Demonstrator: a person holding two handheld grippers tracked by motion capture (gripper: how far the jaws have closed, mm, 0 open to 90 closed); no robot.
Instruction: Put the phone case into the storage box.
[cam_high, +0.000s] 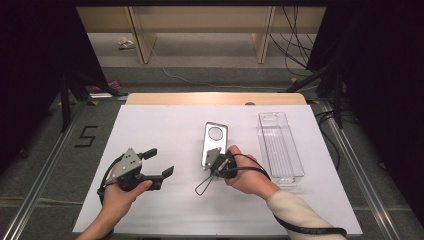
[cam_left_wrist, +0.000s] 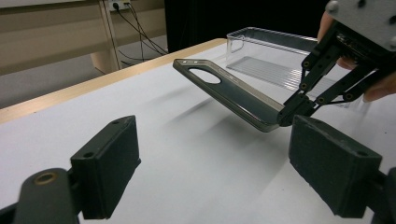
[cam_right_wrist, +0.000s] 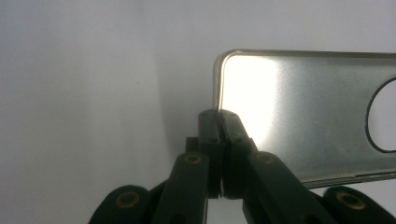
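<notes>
A grey see-through phone case (cam_high: 215, 141) with a round camera hole hangs tilted above the white table top (cam_high: 160, 125), its far end raised. My right gripper (cam_high: 208, 165) is shut on the case's near short edge. In the right gripper view the two jaws (cam_right_wrist: 219, 117) meet on the rim near a corner of the case (cam_right_wrist: 303, 112). The left gripper view has the case (cam_left_wrist: 233, 93) and the right gripper (cam_left_wrist: 293, 112) ahead, with a shadow on the table below. My left gripper (cam_high: 159, 162) is held at the left, open, with nothing between its pads (cam_left_wrist: 109, 168).
A clear plastic tray (cam_high: 280, 147) lies lengthwise at the right of the table and reaches toward the far edge (cam_left_wrist: 280, 51). Wooden shelving and loose cables stand on the floor beyond the table.
</notes>
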